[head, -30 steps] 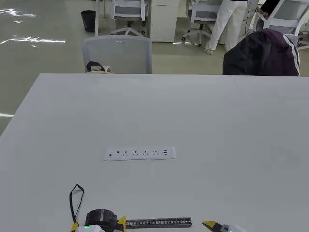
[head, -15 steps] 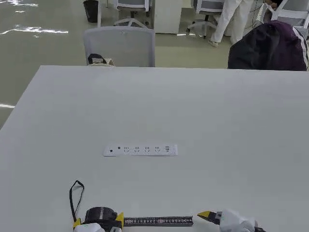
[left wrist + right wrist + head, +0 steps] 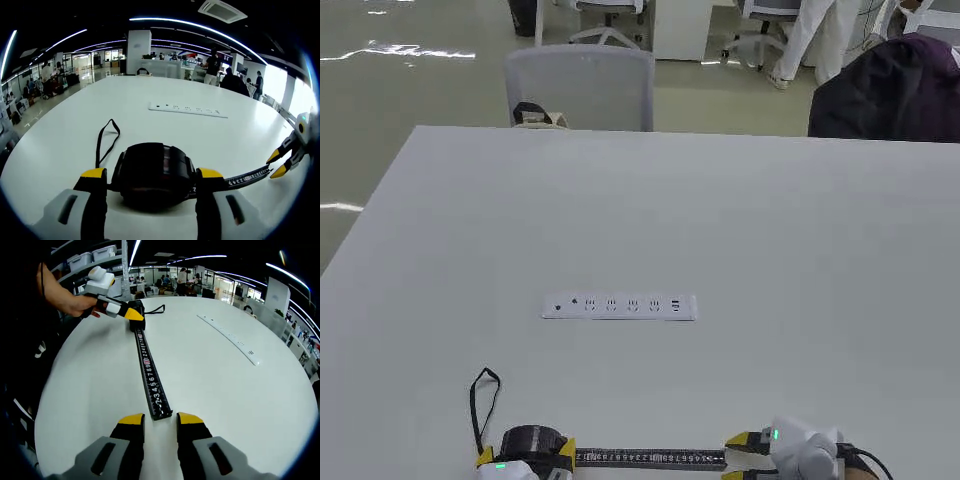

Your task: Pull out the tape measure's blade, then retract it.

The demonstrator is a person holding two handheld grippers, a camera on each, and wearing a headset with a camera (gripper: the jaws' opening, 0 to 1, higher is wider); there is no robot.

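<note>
The left claw (image 3: pixel 151 174) clamps the tape measure (image 3: pixel 150 161) by the sides of its case, which sits on the tabletop (image 3: pixel 150 120). The blade (image 3: pixel 148 370) lies partly drawn out. Its end hook is just ahead of the right claw (image 3: pixel 160 419), whose jaws stand parted either side of it. This looks like the pull-out step. The next move calls for pinching the tip squarely and drawing it away from the case.

My left gripper (image 3: pixel 152 175) has its yellow-tipped fingers (image 3: pixel 93 174) pressed on either side of the black tape measure (image 3: pixel 152 162), which sits on the white bench (image 3: pixel 60 135). Its wrist strap (image 3: pixel 102 142) loops off to the left. The blade (image 3: pixel 247 176) runs right, its end just at the right gripper (image 3: pixel 276 164), whose fingers stand parted. A power strip (image 3: pixel 187 109) lies beyond.
</note>
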